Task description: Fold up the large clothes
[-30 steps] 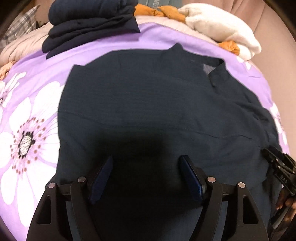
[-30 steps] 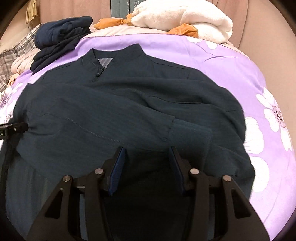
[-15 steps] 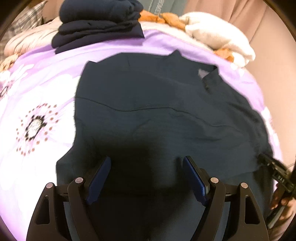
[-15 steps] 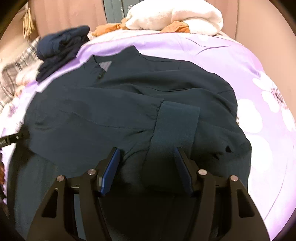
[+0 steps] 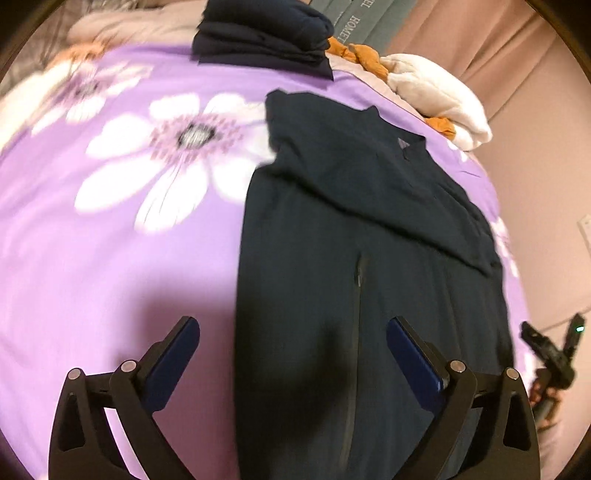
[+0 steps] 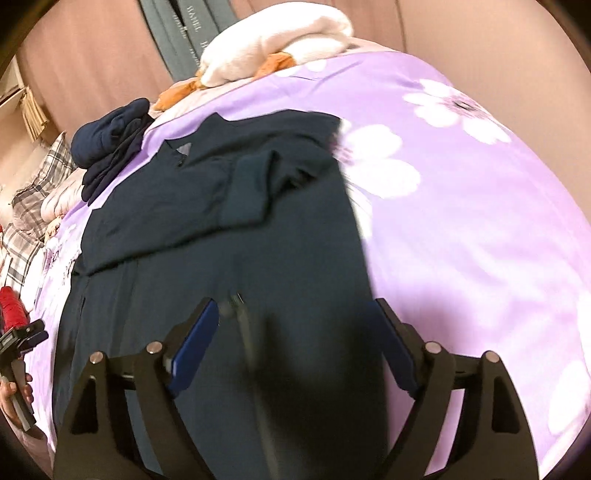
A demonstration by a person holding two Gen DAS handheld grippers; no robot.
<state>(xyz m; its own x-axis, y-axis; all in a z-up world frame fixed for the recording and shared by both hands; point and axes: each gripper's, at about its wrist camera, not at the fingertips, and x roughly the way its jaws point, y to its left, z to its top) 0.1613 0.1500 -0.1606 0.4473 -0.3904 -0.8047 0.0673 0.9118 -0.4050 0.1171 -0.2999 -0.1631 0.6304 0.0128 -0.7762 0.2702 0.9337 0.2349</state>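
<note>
1 dark jacket (image 5: 369, 258) lies flat mid-bedspread (image 5: 129, 258), both sleeves folded across its chest. 2 grippers: left gripper (image 5: 291, 354) and right gripper (image 6: 295, 343), jaws opening wide, gripping nothing. At far edge: 1 folded navy stack (image 5: 266, 33), 1 cream bundle (image 5: 439, 96).

Dark jacket (image 5: 369, 258) hem cut off by bottom edge; flowered sheet (image 5: 110, 221) motion-blurred.

Bare purple bedspread (image 5: 110, 258) lies open left of the dark jacket (image 5: 351, 258), and again along the bed's right edge (image 6: 480, 240); the far edge is blocked by a navy folded stack (image 5: 262, 33) and what seems a white blanket (image 6: 280, 40).
</note>
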